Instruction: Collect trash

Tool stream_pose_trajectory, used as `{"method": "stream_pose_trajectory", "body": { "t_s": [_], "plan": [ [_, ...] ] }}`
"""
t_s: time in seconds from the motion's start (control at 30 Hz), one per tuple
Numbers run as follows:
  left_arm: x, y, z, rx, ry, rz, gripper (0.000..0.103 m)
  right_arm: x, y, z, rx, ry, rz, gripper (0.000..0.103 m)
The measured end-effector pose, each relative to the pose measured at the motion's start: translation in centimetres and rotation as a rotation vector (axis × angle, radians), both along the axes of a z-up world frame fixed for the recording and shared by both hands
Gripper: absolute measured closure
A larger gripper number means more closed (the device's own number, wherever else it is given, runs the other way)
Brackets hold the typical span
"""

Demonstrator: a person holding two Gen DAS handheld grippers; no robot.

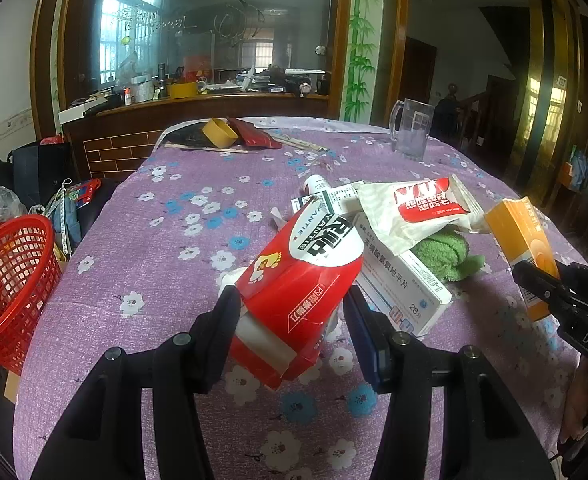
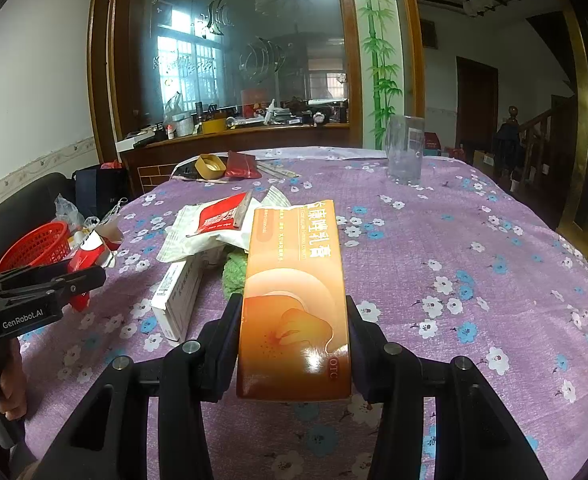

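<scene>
The red carton [image 1: 294,280] is clamped in the left gripper [image 1: 290,320], the orange box [image 2: 294,304] in the right gripper [image 2: 294,344], jaws part-open around each. Both should be carried level to the red basket [image 1: 10,276], probably the bin, and released only once over its rim.

Both grippers matte black: left gripper [image 1: 292,320] and right gripper [image 2: 294,334] have round silver screws, ribbed arms; white "GenRobot.AI" lettering.

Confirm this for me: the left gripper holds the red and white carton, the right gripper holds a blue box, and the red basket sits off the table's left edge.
One detail is wrong: the box in the right gripper is orange, not blue, as the right wrist view shows. The rest stands: the left gripper holds the red and white carton, and the red basket sits off the left edge of the table.
</scene>
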State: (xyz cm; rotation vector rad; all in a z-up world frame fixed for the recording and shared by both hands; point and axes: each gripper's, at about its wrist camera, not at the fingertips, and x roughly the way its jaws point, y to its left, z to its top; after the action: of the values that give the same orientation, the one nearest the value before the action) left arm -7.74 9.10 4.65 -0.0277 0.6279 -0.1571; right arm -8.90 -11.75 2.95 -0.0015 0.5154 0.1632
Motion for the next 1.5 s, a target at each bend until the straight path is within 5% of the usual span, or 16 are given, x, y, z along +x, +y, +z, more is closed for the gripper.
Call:
{"method": "stream_pose_trajectory", "body": {
  "t_s": [1.5],
  "plan": [
    [-2.5,-1.0,2.4,0.023,-0.052,-0.003,0.051,-2.9,0.0,2.5,-0.019,-0.038,-0.018,0.052]
  ]
}}
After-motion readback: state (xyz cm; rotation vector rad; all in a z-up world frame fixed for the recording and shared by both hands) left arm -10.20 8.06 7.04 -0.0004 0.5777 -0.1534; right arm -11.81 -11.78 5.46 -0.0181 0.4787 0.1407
